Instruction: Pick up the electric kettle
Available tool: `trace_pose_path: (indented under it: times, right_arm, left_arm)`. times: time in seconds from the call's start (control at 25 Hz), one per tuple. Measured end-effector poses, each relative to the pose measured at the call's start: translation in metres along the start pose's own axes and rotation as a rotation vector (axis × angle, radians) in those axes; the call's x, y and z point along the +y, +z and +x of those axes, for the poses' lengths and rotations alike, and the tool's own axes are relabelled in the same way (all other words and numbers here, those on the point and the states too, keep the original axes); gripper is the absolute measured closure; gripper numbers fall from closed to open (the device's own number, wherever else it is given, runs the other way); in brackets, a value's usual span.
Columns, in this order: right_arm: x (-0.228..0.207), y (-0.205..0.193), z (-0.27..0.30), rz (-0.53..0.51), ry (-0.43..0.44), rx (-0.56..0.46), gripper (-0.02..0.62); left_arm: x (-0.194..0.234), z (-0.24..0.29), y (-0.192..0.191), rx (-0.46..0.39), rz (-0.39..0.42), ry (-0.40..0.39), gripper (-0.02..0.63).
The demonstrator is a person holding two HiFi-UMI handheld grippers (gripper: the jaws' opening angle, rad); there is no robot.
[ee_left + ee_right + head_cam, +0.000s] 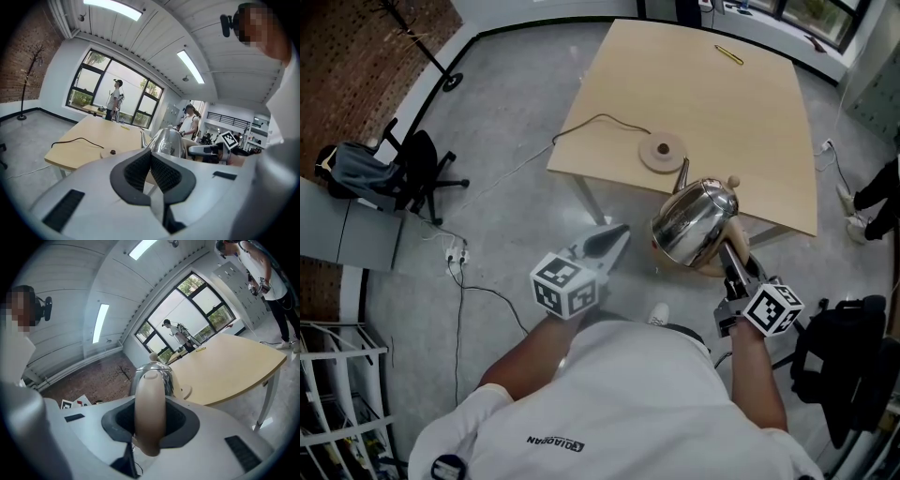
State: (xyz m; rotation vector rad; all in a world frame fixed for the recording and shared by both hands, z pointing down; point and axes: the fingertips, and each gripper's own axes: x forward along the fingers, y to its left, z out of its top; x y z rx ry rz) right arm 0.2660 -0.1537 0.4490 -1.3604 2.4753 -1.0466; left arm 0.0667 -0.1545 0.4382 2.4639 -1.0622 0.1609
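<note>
Two grippers: one in each of the person's hands, both at the near side of the table [750, 122] and apart from each other.
Right gripper [731, 262]: jaws pinch the beige handle [149, 413] of the electric kettle [698, 225], with one dark pad on each side of it.
Left gripper [614, 239]: jaws pressed together, pads touching, nothing between them. It sits to the left of the kettle and does not touch it.
Electric kettle: shiny steel body with a beige lid knob. It is held in the air by its handle, over the table's near edge, clear of the base [663, 152] and just near and right of it.
Base: a round disc lying on the table close to the near edge, with nothing on it. A dark cord [600, 120] runs from it to the left, off the tabletop.
Table: light wood, with a yellow pen [729, 54] lying at its far side.
Floor: grey. A power strip [455, 255] lies left of the table and a black office chair [417, 169] stands farther left.
Bystander [874, 202]: stands at the right edge, beside the table.
</note>
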Motion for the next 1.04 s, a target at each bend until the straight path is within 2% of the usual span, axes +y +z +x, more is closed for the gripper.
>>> trace_pose_path:
  times: [0.36, 1.04]
  right_arm:
    - [0.018, -0.010, 0.019, 0.043, -0.031, -0.064, 0.492]
    - [0.029, -0.025, 0.034, 0.080, -0.096, -0.083, 0.492]
  left_arm:
    - [0.022, -0.011, 0.017, 0.023, 0.047, -0.061, 0.611]
    - [0.044, -0.022, 0.027, 0.032, 0.074, -0.122, 0.611]
